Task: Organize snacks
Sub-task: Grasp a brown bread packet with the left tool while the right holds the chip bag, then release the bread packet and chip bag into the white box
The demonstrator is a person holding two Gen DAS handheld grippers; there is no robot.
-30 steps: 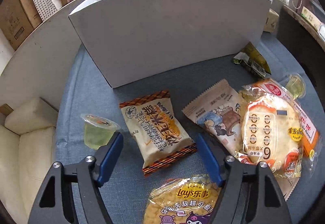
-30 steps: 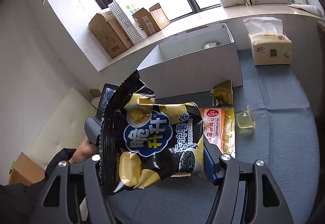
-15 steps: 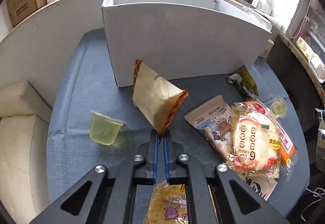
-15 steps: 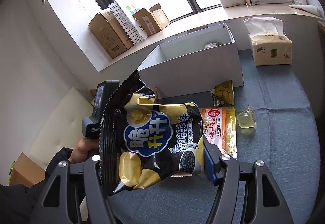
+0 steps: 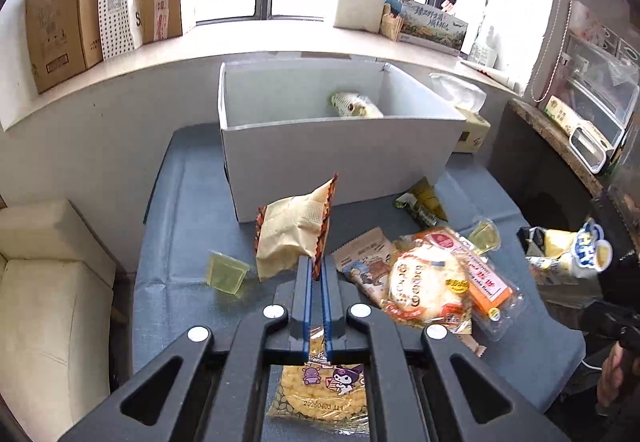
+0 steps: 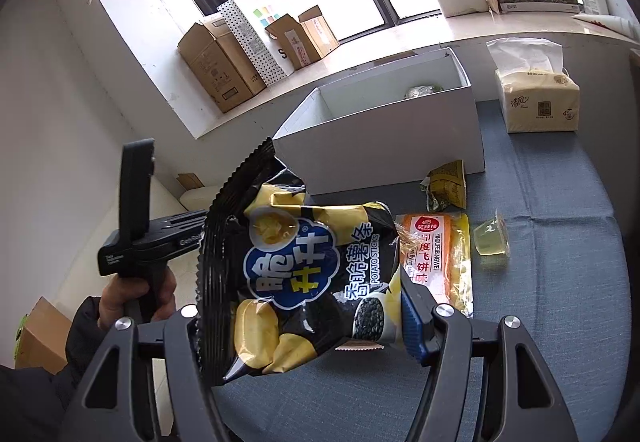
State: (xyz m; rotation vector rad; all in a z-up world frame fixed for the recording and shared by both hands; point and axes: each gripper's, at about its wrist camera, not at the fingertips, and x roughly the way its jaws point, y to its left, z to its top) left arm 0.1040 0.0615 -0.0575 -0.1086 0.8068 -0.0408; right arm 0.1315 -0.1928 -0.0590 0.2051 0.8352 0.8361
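Holding a beige snack packet (image 5: 294,238) by its orange striped edge, the left claw (image 5: 316,274) has its two blue fingers almost fully together, with only the thin seal of the packet between them. The packet hangs in the air above the blue bench (image 5: 188,209), in front of the white box (image 5: 340,157). To the left of it, a green jelly cup (image 5: 226,273) lies tipped on the cloth. Under the claw, a clear bag of yellow puffs (image 5: 320,390) lies at the near edge. To the right there is a small pile: a cartoon packet (image 5: 362,262), a round rice cracker pack (image 5: 426,284) on top of an orange flatbread pack (image 5: 486,278). Behind them lie a yellow-green packet (image 5: 422,201) and a second jelly cup (image 5: 485,237). One wrapped snack (image 5: 354,105) is already inside the box.

In the right wrist view, the right claw (image 6: 304,322) is open wide but pressed on a black and yellow potato sticks bag (image 6: 304,278), which is held up between the fingers above the bench (image 6: 560,282). One blue finger (image 6: 414,318) touches the right side of the bag; the other is hidden behind it. A tissue pack (image 6: 536,97) stands to the right of the box (image 6: 384,133).
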